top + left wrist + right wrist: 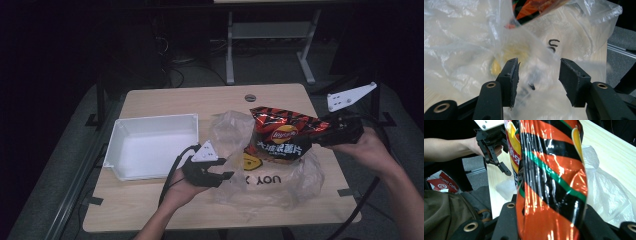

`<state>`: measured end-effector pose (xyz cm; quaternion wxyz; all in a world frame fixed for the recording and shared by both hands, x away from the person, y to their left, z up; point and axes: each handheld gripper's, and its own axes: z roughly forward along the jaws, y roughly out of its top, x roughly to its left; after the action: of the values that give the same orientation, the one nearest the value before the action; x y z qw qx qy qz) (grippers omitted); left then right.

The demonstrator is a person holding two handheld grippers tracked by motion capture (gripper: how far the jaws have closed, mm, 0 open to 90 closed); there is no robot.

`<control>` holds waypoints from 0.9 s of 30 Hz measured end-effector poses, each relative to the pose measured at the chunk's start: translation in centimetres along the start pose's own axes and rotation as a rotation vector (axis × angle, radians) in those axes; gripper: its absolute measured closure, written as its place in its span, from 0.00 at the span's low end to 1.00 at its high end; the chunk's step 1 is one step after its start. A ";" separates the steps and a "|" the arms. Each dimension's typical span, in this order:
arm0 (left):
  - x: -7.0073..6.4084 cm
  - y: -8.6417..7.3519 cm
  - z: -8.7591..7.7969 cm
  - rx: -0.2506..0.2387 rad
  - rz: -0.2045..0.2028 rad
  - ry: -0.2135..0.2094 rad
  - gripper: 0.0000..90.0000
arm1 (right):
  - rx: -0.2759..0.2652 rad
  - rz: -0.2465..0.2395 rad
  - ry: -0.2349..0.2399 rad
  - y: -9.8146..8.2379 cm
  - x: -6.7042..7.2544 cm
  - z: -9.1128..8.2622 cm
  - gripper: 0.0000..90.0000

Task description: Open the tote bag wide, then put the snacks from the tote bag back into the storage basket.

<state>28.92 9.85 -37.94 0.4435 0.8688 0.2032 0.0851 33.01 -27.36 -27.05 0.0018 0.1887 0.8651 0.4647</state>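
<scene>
A red, black and orange crisp bag (282,135) hangs over the table's right half, its lower end inside the mouth of a clear plastic bag (280,187). My right gripper (325,137) is shut on the crisp bag's right end; the foil (549,182) runs up between the jaws of that gripper (549,218). My left gripper (227,168) is open at the plastic bag's left edge. In the left gripper view the open gripper (539,75) faces the clear film (474,50), with a corner of the crisp bag (534,7) above. The left gripper (499,157) also appears beyond the foil.
An empty white tray (155,119) sits on the left of the wooden table (175,100). In the right gripper view, an olive backpack (444,212) and a red paper bag (441,182) lie on the floor beside the table. Table legs and cables stand behind.
</scene>
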 end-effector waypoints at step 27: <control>1.2 -2.7 -4.1 -0.005 -0.049 0.074 0.50 | -0.009 -0.034 0.017 3.9 1.4 -0.3 0.78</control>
<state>27.87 14.81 -37.75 0.4399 0.8586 0.2406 0.1067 32.90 -25.18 -23.48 0.0031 0.1702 0.8661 0.4701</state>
